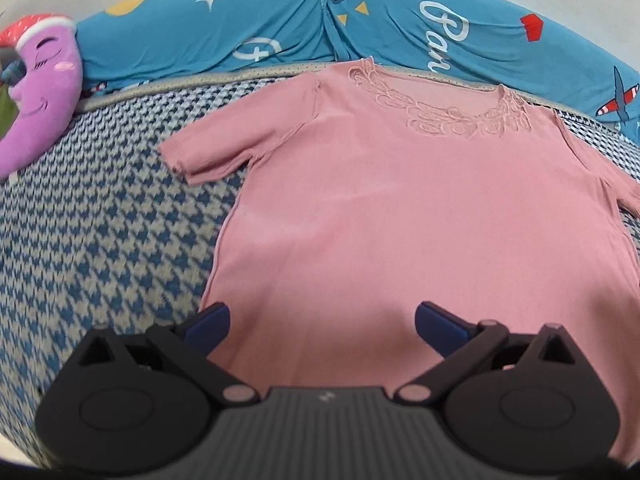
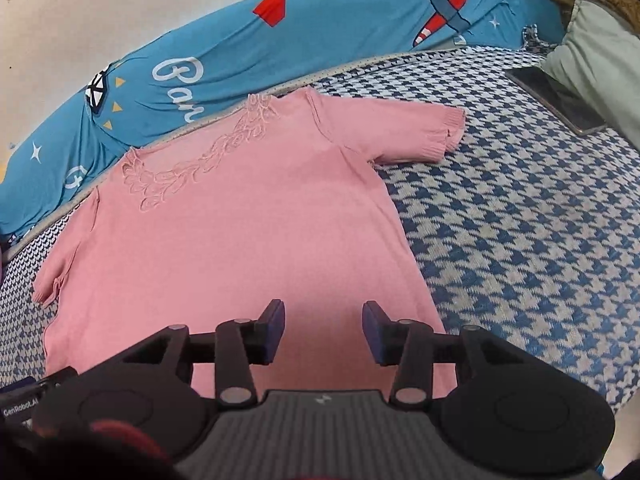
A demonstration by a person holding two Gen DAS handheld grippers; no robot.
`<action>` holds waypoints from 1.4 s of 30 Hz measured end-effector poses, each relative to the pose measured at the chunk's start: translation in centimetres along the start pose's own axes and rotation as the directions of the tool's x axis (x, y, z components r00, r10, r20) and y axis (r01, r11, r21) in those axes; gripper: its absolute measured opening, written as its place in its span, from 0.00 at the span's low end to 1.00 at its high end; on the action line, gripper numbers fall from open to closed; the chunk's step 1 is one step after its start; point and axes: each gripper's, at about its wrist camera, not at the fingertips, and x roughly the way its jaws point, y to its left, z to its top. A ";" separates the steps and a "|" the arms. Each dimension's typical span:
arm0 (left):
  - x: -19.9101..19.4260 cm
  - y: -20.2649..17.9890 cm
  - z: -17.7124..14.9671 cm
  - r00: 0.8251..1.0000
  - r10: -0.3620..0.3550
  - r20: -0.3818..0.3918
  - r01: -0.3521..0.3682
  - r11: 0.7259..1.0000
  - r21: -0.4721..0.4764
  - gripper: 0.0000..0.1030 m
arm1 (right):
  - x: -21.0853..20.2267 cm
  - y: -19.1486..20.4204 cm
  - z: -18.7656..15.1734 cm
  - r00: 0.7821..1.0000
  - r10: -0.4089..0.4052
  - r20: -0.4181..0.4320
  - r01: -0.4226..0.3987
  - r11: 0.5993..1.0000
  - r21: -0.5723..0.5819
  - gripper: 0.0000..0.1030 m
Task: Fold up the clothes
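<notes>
The pink top lies flat, unfolded, neck toward the bed's far edge. Left gripper spread wide, right gripper narrower, both holding nothing above the hem. A fold would need 2 hem grasps.

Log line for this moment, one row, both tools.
stage: pre-fold | pink top: flat, unfolded on bed | left tool: open, empty | right tool: open, empty
</notes>
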 end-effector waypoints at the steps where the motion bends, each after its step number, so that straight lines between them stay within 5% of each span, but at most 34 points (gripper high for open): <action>1: 0.1 -0.2 0.4 1.000 0.006 0.003 -0.006 1.000 0.012 1.00 | 0.2 -0.1 0.2 1.000 0.002 -0.001 -0.002 1.000 0.004 0.46; 27: 5.3 -3.2 6.4 0.999 0.024 0.027 -0.027 0.993 0.111 1.00 | 3.9 -5.2 4.5 0.994 -0.092 0.056 0.077 0.972 0.223 0.47; 35: 6.6 -2.6 6.2 0.999 -0.009 -0.043 0.010 1.000 0.017 1.00 | 4.5 -6.7 4.6 0.995 -0.092 0.033 0.077 0.945 0.319 0.47; 42: 6.6 -3.4 5.5 0.998 -0.013 -0.056 0.013 1.000 0.007 1.00 | 4.2 -5.2 4.6 0.995 -0.089 0.049 0.071 0.953 0.294 0.47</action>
